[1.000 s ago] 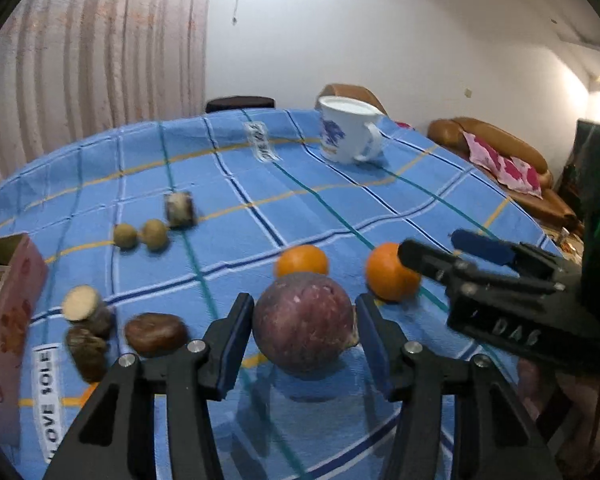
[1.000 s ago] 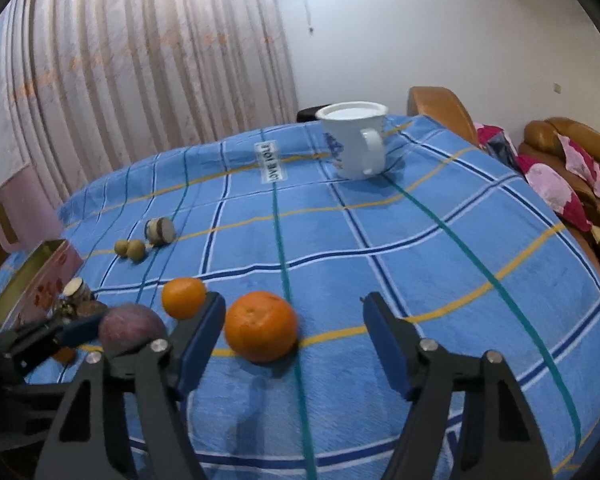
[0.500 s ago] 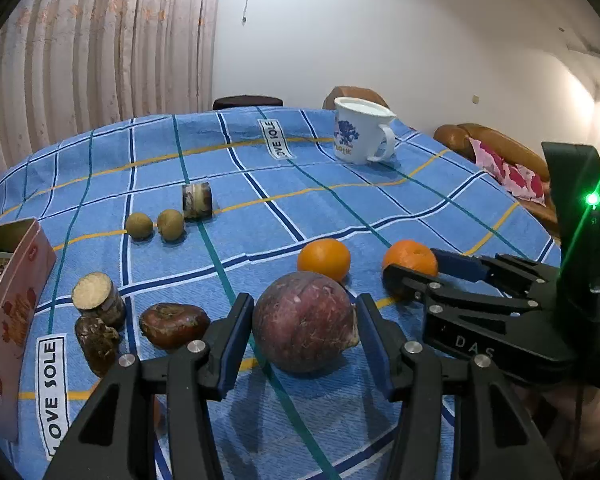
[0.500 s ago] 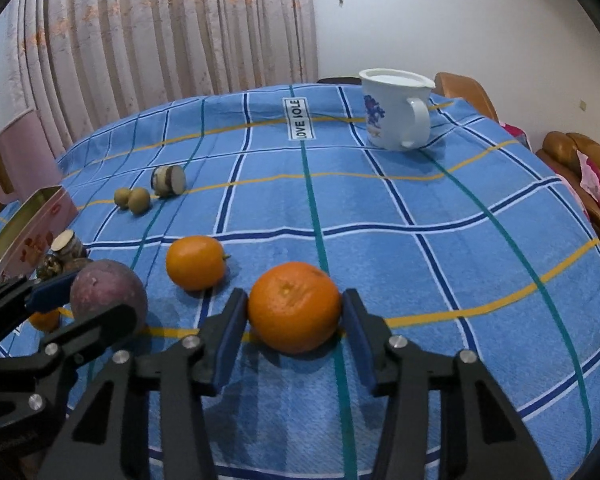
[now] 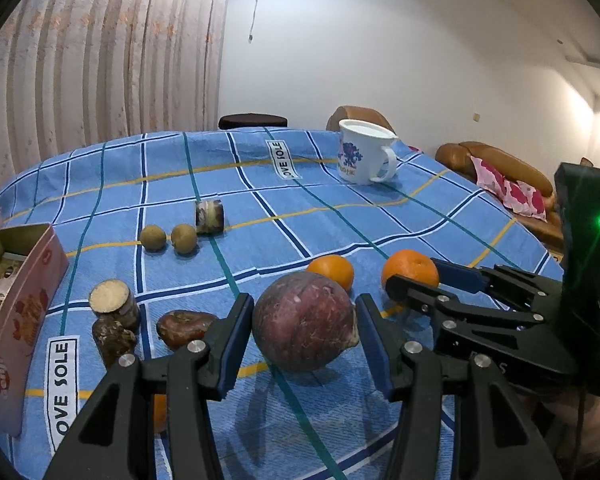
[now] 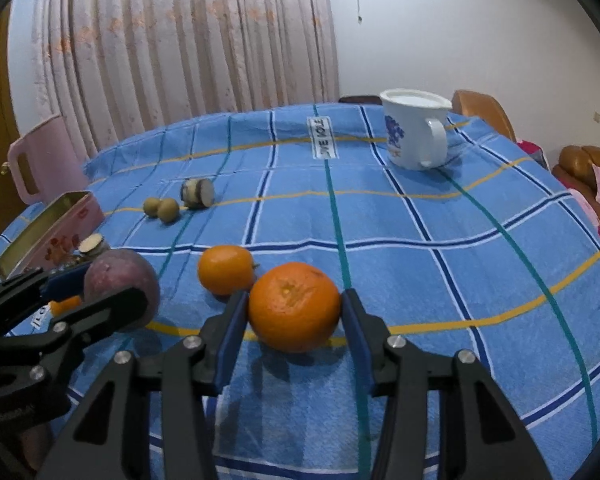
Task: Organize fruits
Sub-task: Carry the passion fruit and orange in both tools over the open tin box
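Near the white mug (image 6: 415, 136) that stands at the far side of the desk (image 6: 480, 280), my two tongs work side by side at the near edge. Left tongs (image 5: 304, 340): closed on the purple round fruit (image 5: 304, 322), both pads pressed to its flanks; whether it rests on the cloth or hangs just above it I cannot tell. Right tongs (image 6: 294, 318): clamped on the large orange (image 6: 295, 306), pads touching either side. A smaller orange (image 6: 226, 269) lies loose just behind, toward the mug, between the two gripped fruits. Farther left of the mug: two small brown fruits (image 5: 170, 237) beside a cut stub (image 5: 209, 216), then a group of brown root-like pieces (image 5: 112, 312) near the pink tin (image 5: 24, 312). I judge the sorting barely begun: most items lie scattered on the cloth, and the tin's contents I cannot make out. Both gripped fruits have yet to be placed.
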A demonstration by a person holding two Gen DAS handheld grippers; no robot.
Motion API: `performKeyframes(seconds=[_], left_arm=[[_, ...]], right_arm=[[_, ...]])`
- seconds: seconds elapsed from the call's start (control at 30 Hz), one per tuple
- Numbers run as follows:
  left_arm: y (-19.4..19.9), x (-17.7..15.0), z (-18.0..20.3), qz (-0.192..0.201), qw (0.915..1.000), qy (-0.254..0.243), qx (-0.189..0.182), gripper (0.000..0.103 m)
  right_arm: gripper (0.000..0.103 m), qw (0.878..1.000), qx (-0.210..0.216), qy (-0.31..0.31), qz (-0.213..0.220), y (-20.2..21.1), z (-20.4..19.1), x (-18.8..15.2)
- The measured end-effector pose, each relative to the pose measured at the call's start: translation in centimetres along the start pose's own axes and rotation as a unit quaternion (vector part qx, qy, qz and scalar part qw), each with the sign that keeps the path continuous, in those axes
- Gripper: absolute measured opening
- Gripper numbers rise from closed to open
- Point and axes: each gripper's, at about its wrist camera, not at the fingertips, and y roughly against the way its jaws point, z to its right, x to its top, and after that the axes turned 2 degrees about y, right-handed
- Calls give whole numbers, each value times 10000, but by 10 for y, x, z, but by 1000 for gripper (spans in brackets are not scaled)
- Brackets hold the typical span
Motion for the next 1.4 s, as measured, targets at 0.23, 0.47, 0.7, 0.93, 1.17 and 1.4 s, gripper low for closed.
performKeyframes(seconds=[0.23, 0.47, 0.7, 0.93, 1.17, 1.4], left_arm=[[12, -2, -9, 96, 9999, 31, 61, 54], [27, 1, -28, 200, 9995, 208, 136, 54], [45, 4, -51, 357, 9983, 404, 221, 54], [60, 3, -83, 471, 9955, 609, 553, 54], [77, 4, -114, 611, 9915, 783, 844, 54], [100, 8, -154, 750, 9838, 979, 1302, 54]], right_arm=[[50, 9985, -245, 349, 351, 12, -14, -1], [50, 9977, -70, 485, 470, 20, -32, 8], [50, 9968, 141, 666, 417, 17, -60, 16], [50, 9937, 468, 914, 450, 11, -98, 33], [50, 9904, 735, 1075, 457, 5, -127, 47], [50, 9831, 1201, 1284, 503, -1, -167, 70]])
